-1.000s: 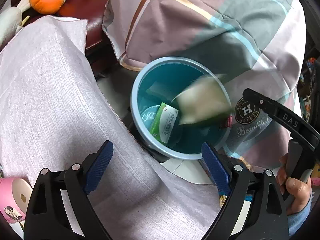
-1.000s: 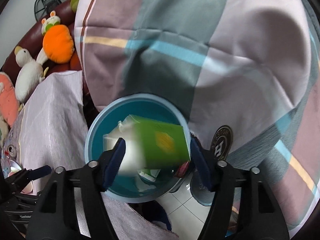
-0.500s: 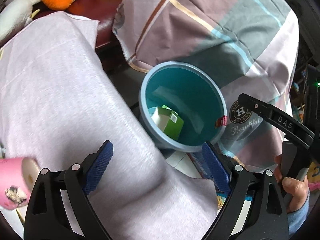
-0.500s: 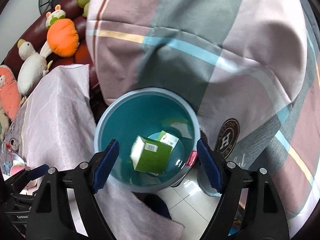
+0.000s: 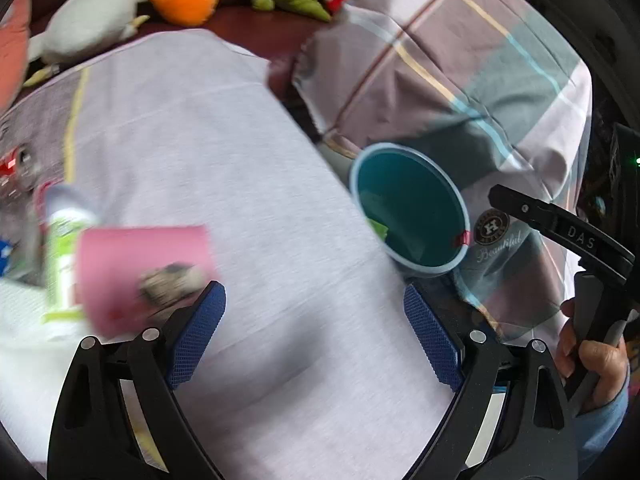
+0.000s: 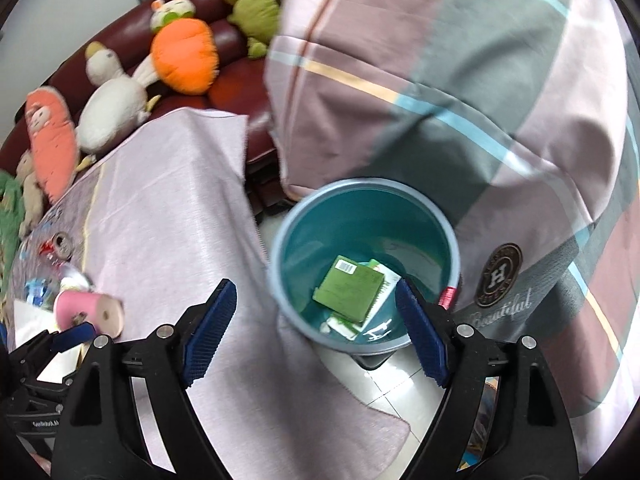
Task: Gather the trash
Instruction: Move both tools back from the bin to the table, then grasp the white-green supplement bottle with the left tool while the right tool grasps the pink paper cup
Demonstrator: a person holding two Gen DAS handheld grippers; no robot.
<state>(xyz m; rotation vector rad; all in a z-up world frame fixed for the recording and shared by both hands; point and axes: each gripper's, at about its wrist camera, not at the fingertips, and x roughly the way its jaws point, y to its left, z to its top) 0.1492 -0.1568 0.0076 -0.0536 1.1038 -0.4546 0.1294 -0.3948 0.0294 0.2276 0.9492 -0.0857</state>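
Note:
A blue bin (image 6: pixel 360 216) stands on the floor between the cloth-covered table and a plaid blanket. In it lies a green box (image 6: pixel 350 290) on top of a white-green carton (image 6: pixel 386 276). My right gripper (image 6: pixel 316 292) hangs open above the bin's left rim with nothing between its fingers. My left gripper (image 5: pixel 314 296) is open and empty over the lilac tablecloth (image 5: pixel 240 160), left of the bin (image 5: pixel 408 208). A pink cup (image 5: pixel 144 264) lies on its side just beyond its left finger, next to a blurred white-green bottle (image 5: pixel 64 248).
Plush toys (image 6: pixel 184 56) sit along a dark red sofa at the back. A plaid blanket (image 6: pixel 440 80) drapes right of the bin. A drink can (image 6: pixel 60 244) and small litter lie at the table's far left. A person's hand (image 5: pixel 592 360) holds the right gripper's handle.
The green box left my right gripper and dropped into the bin. Both grippers then drew up and leftward from the bin toward the table, bringing the pink cup into view.

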